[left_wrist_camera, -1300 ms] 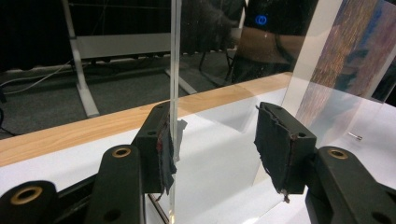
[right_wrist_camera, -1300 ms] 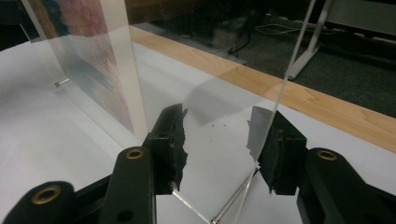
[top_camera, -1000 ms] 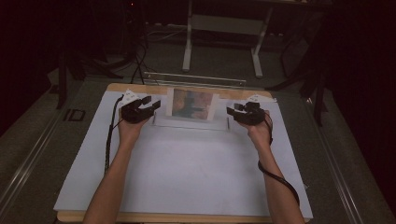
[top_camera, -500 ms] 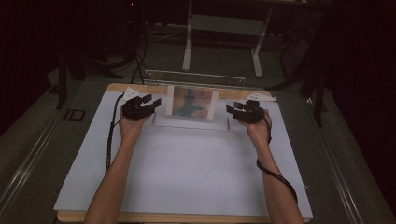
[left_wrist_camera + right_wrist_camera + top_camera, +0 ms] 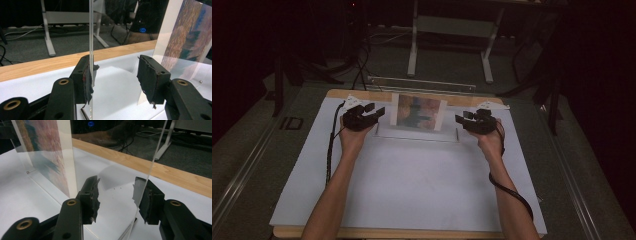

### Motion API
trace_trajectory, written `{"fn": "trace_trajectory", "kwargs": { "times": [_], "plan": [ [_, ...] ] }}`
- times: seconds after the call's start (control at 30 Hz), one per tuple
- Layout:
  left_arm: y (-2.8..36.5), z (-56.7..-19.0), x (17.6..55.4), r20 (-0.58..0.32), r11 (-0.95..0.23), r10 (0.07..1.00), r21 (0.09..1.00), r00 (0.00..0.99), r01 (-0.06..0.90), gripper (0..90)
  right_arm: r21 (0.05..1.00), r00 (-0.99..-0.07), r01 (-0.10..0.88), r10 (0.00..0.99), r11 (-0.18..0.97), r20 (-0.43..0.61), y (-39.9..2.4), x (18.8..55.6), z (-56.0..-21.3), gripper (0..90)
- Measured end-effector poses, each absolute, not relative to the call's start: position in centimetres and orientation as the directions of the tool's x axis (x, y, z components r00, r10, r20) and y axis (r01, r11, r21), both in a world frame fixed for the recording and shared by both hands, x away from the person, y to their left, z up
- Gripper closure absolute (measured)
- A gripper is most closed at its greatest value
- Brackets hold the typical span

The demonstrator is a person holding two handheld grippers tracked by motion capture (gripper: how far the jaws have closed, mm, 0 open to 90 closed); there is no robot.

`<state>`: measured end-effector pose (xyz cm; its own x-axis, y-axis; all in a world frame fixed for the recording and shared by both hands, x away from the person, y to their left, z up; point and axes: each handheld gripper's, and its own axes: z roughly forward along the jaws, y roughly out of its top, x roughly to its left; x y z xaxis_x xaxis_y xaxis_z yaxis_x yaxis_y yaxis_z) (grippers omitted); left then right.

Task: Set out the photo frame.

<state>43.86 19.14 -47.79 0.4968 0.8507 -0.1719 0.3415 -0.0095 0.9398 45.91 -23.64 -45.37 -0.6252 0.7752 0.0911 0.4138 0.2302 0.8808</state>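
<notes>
White tabletop (image 5: 412,185): clear stand's (image 5: 417,134) end edges between wide jaws of left gripper (image 5: 374,114), right gripper (image 5: 463,120).

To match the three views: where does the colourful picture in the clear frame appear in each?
High view: picture upper centre, between the grippers.
Left gripper view: far right edge.
Right gripper view: upper left.
Shared landmark: the table's wooden edge behind it.
</notes>
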Motion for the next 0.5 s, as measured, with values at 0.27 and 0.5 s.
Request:
{"fn": "trace_trajectory", "kwargs": {
  "times": [0.27, 0.5],
  "plan": [
    [19.1, -47.4, 43.0, -0.183, -0.007, 0.85, 0.934, 0.494, 0.358, 47.5, 0.882, -0.631, 0.411, 0.77, 0.228, 0.095, -23.8, 44.8, -45.2, 54.5],
    [19.0, -47.4, 42.1, -0.2, 0.009, 0.848, 0.931, 0.49, 0.365, 47.8, 0.885, -0.636, 0.407, 0.765, 0.226, 0.097, -24.1, 43.9, -45.1, 54.6]
  ]
}}
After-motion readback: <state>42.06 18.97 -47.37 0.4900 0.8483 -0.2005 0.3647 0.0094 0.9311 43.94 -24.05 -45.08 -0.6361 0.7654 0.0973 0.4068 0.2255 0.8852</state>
